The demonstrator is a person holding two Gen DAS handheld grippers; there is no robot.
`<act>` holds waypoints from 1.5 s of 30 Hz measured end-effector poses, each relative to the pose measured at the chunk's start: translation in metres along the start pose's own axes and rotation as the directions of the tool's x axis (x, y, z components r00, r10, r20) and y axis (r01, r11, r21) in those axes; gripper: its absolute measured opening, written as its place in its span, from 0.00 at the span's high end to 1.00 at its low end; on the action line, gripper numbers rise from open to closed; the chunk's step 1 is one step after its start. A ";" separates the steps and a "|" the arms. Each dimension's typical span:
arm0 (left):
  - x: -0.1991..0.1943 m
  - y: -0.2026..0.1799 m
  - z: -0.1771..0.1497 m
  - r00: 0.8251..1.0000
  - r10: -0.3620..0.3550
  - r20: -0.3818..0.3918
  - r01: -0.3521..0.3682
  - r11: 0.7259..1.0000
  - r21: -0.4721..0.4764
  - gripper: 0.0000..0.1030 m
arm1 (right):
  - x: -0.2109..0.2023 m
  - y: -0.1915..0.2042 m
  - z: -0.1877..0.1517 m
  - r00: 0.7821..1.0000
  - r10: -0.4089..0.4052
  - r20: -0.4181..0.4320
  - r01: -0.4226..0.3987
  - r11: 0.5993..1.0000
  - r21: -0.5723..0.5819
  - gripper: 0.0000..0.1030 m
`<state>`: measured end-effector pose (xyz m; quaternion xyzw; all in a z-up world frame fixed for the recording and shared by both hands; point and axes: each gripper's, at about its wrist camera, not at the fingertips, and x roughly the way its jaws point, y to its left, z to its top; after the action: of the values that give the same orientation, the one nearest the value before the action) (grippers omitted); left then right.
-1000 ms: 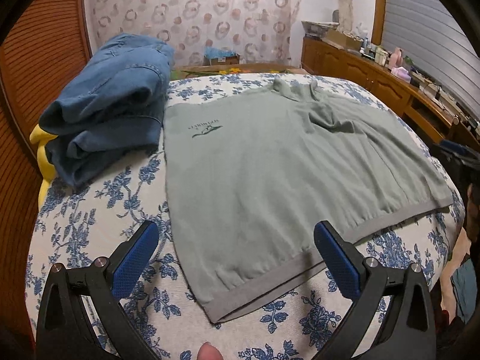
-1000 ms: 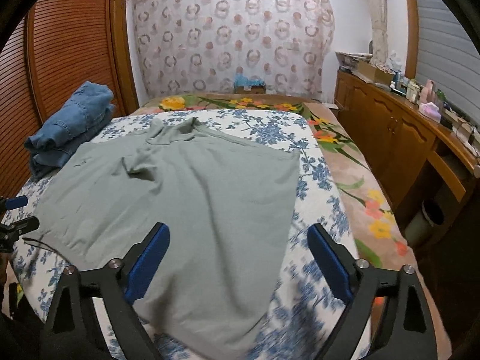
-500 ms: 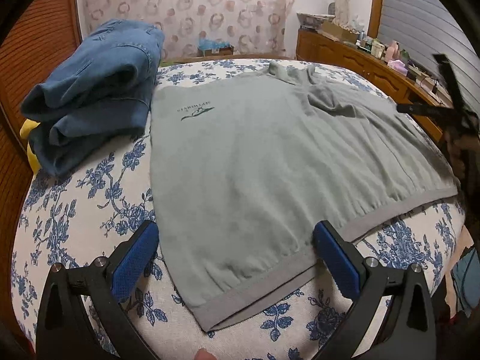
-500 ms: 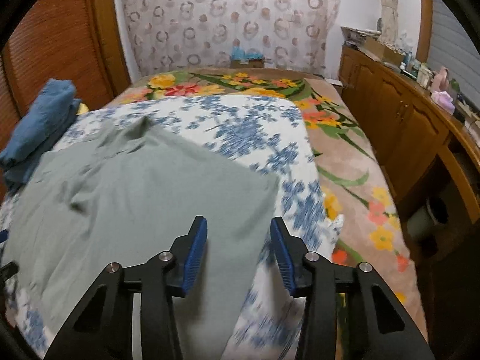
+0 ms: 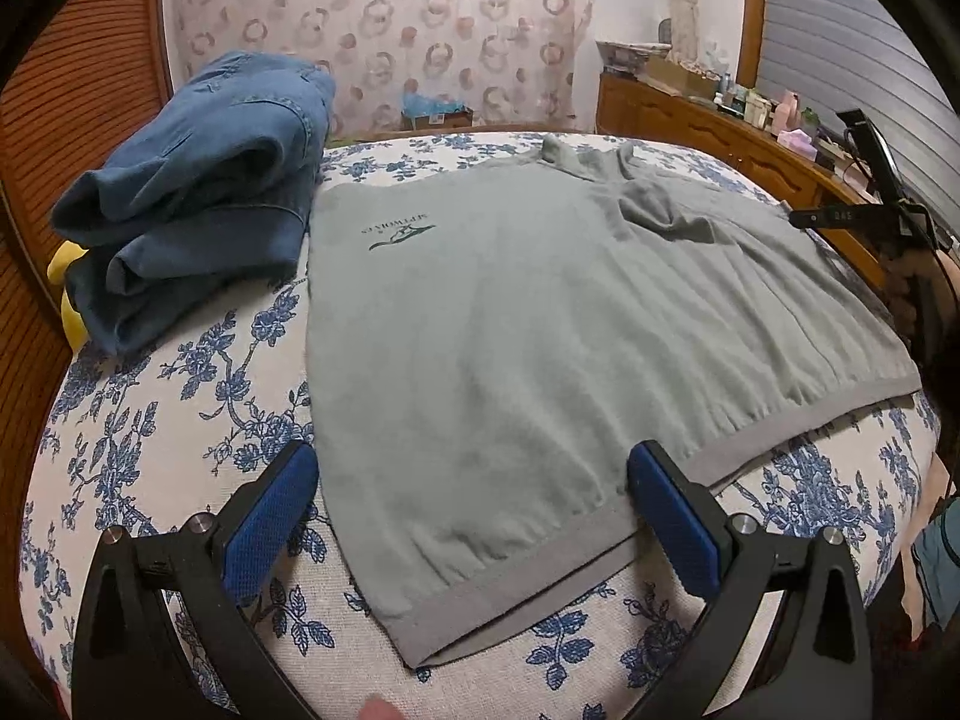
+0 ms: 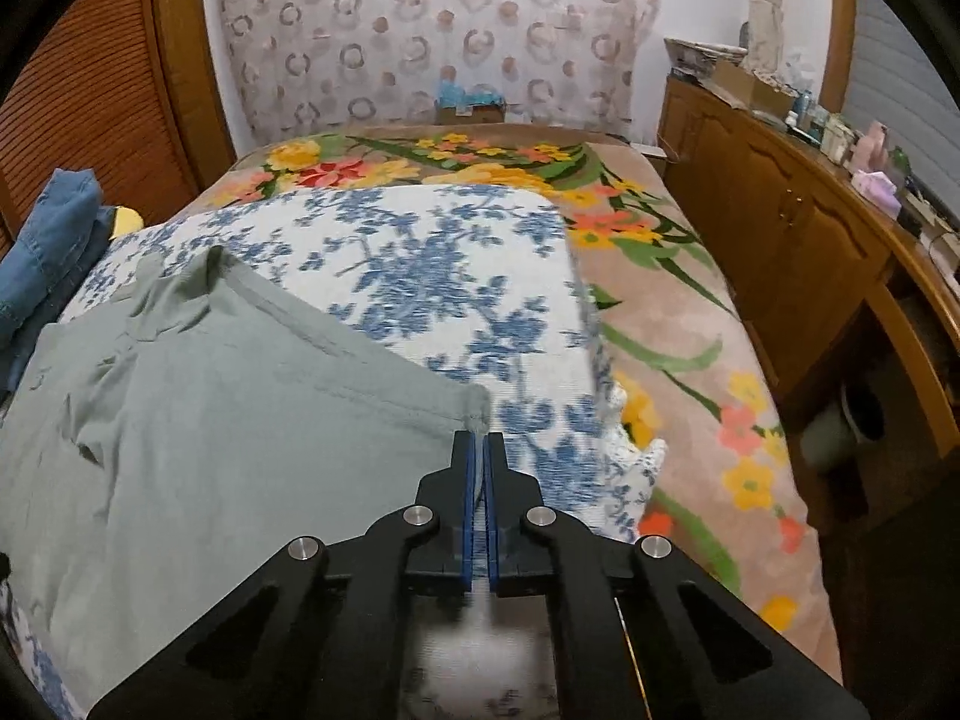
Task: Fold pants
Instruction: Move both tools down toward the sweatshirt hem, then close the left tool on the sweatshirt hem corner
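Observation:
A grey-green garment (image 5: 540,324) with a collar and a small dark logo lies spread flat on the blue-flowered bed cover (image 5: 180,432). My left gripper (image 5: 471,462) hovers open over the garment's near hem, one blue pad on each side of its left corner and nothing pinched. My right gripper (image 6: 478,438) is shut, its fingertips pinching the garment's (image 6: 210,420) far right corner, where the cloth puckers. From the left wrist view the right gripper (image 5: 840,216) shows as a black tool at the garment's right edge.
Folded blue jeans (image 5: 198,192) are stacked at the left of the bed on something yellow (image 5: 63,264). A wooden cabinet (image 6: 780,240) with clutter on top runs along the right. A flowered blanket (image 6: 660,330) covers the bed beyond the cover, and a bin (image 6: 852,420) stands below the cabinet.
My right gripper moved right to the garment's far corner and its jaws went from wide open to shut there. The left gripper stayed open over the hem.

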<state>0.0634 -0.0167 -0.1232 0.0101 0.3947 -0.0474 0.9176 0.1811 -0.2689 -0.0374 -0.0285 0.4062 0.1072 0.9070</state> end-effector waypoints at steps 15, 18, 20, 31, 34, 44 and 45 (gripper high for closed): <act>-0.002 0.001 0.000 1.000 0.007 -0.013 -0.007 1.000 -0.002 0.00 | -0.034 0.037 -0.009 0.999 0.029 0.041 -0.027 0.998 -0.051 0.85; -0.002 0.002 0.000 1.000 0.001 -0.014 -0.001 1.000 0.004 0.00 | -0.049 0.066 -0.026 0.992 0.117 0.042 -0.111 0.988 -0.108 0.75; -0.002 0.003 0.000 1.000 -0.008 -0.014 0.008 1.000 0.005 0.00 | -0.054 0.085 -0.037 0.986 0.160 0.033 -0.154 0.977 -0.145 0.70; -0.027 0.034 0.000 0.999 -0.054 0.009 0.054 0.997 -0.053 0.09 | -0.047 0.108 -0.058 0.988 0.152 0.002 -0.148 0.963 -0.226 0.52; -0.032 0.043 -0.004 0.998 -0.068 -0.003 0.067 0.994 -0.082 0.22 | -0.051 0.112 -0.057 0.989 0.146 0.008 -0.140 0.966 -0.219 0.49; -0.034 0.039 -0.018 0.996 -0.078 -0.047 0.076 0.996 -0.049 0.53 | -0.050 0.116 -0.055 0.992 0.128 0.018 -0.122 0.969 -0.214 0.46; -0.033 0.038 -0.017 0.996 -0.079 -0.046 0.077 0.996 -0.048 0.55 | -0.051 0.115 -0.055 0.992 0.128 0.018 -0.121 0.969 -0.214 0.46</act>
<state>0.0319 0.0250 -0.1117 -0.0253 0.4177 -0.0739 0.9052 0.0828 -0.1730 -0.0328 -0.0981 0.3788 0.2073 0.8966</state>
